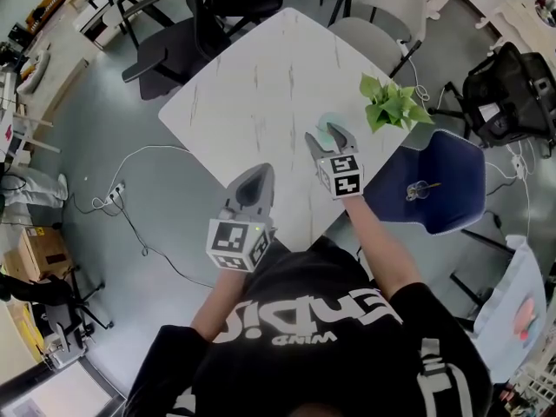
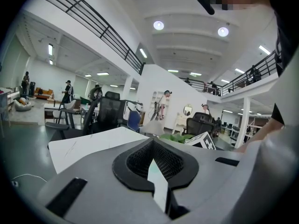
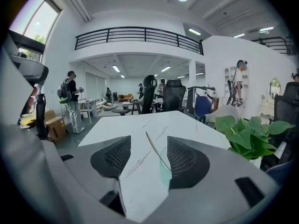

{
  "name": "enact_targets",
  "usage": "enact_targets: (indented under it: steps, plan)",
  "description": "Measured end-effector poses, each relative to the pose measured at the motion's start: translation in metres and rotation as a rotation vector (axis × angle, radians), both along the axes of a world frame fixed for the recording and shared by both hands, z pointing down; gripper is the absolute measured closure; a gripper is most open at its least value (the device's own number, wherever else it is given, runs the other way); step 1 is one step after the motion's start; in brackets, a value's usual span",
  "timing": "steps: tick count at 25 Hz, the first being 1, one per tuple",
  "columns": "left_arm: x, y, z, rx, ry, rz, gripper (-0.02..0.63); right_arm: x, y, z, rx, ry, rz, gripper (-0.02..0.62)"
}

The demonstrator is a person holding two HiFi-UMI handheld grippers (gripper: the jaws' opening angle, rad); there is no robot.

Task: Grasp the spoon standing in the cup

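Right gripper (image 3: 148, 160): jaws apart, nothing gripped. Each jaw is a smooth grey shell faced with a black, mesh-textured, wedge-shaped pad. The spoon (image 3: 153, 149) stands in the gap between the pads, touching neither. Only its thin, straight, pale handle shows. Its long axis is tilted: the lower end sits in the cup (image 3: 165, 172), and the free end leans up and to the left in the right gripper view, away from the gripper. The cup is translucent, pale green and round-walled; the right-hand pad hides part of it.

Left gripper (image 2: 154, 160): jaws closed, and the black mesh pads meet in a single pointed outline with nothing held. It hangs near the table edge, well apart from the cup, on the person's left.

The cup rests on a white table (image 1: 261, 85) with faint marble veining. A leafy green plant (image 1: 391, 102) stands near the cup, to its right.

Right forearm: bare, extended toward the cup. Left forearm: drawn back close to the body.
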State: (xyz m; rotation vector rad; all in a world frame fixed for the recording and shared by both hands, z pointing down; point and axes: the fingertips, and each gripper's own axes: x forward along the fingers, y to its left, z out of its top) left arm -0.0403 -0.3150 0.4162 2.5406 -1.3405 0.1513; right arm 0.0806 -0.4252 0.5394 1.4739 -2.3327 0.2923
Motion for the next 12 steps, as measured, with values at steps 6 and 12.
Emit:
enact_targets:
  steps: [6,12]
  plan:
    - [0.001,0.0,0.001,0.0,-0.001,-0.003,0.592,0.004,-0.01,0.014,-0.032,0.034,0.018,0.375]
    - [0.0,0.0,0.0,0.0,-0.007,-0.006,0.592,0.004,-0.014,0.015,-0.038,0.054,0.02,0.448]
